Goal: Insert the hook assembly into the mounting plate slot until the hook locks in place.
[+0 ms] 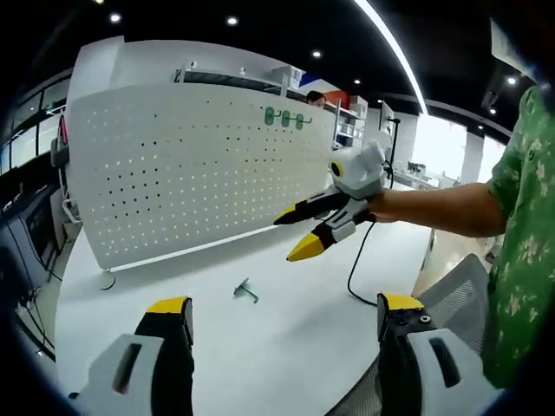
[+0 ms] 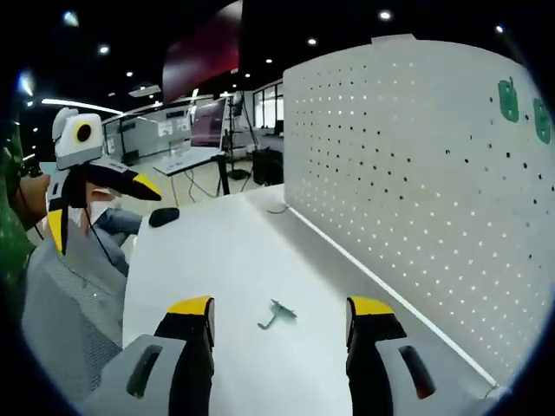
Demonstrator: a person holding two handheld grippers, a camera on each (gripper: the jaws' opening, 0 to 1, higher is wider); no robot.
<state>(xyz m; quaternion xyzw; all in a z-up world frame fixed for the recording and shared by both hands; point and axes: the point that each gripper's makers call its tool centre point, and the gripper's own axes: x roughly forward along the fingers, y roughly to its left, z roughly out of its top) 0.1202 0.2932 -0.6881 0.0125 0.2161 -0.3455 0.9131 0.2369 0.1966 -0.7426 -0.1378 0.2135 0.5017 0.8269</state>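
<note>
Small grey-green metal hook (image 1: 245, 291) (image 2: 278, 315): shape detail too small to resolve. Green tags (image 1: 285, 118) at pegboard's 1 o'clock: markings unreadable.

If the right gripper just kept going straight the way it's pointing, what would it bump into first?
Probably the small hook lying on the white table, just ahead between the right gripper's open jaws. Depth is hard to judge, so it might pass just above it.

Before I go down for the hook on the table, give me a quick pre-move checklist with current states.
1. Hook lying free on white table: ok.
2. Right gripper open, jaws either side of the hook's line: ok.
3. Left gripper open, empty: ok.
4. Hook visible in both views: ok.
5. Pegboard upright beside the table edge: ok.
6. Which hole takes the hook: cannot tell.
</note>
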